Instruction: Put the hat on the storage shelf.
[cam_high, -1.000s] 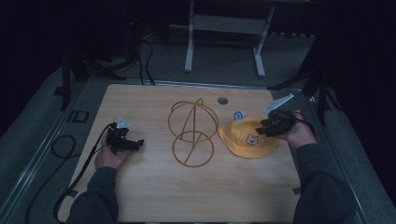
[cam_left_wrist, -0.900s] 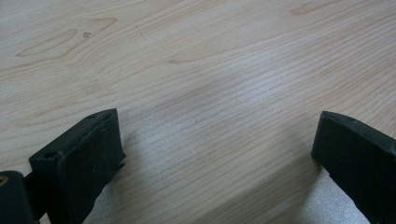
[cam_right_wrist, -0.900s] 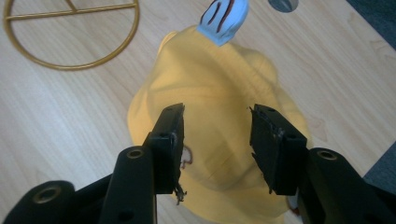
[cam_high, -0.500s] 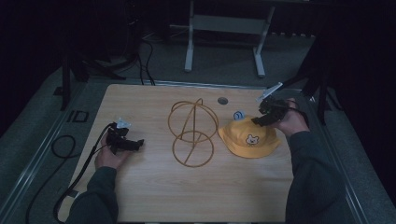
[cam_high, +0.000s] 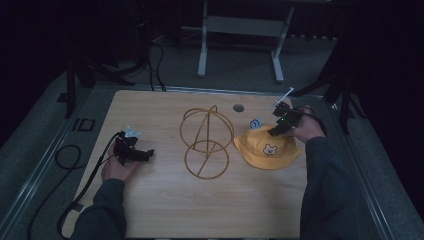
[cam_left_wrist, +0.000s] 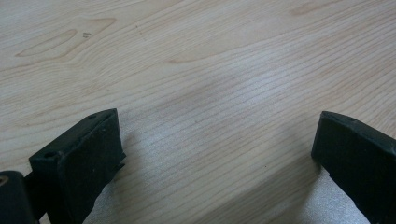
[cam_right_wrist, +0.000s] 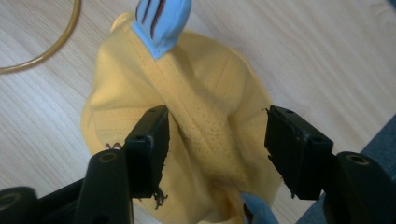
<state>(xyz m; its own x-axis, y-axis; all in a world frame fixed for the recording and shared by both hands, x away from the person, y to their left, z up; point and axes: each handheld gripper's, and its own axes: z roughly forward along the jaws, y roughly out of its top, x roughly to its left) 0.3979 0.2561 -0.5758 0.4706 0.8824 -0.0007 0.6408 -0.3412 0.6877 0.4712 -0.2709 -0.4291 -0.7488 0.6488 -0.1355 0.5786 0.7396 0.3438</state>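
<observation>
Between the jaws of our right tongs (cam_right_wrist: 212, 149), which have just been opening and now stand released, we find the crown of the yellow hat (cam_right_wrist: 205, 116) lying unpinched on the desk (cam_right_wrist: 322, 51), right of the wire stand (cam_high: 206, 142). Compared with a second ago, the right tongs have shifted toward the hat's far edge, so we judge a fresh grasp is being lined up. Our left tongs (cam_left_wrist: 215, 163) rest released on bare wood.
</observation>
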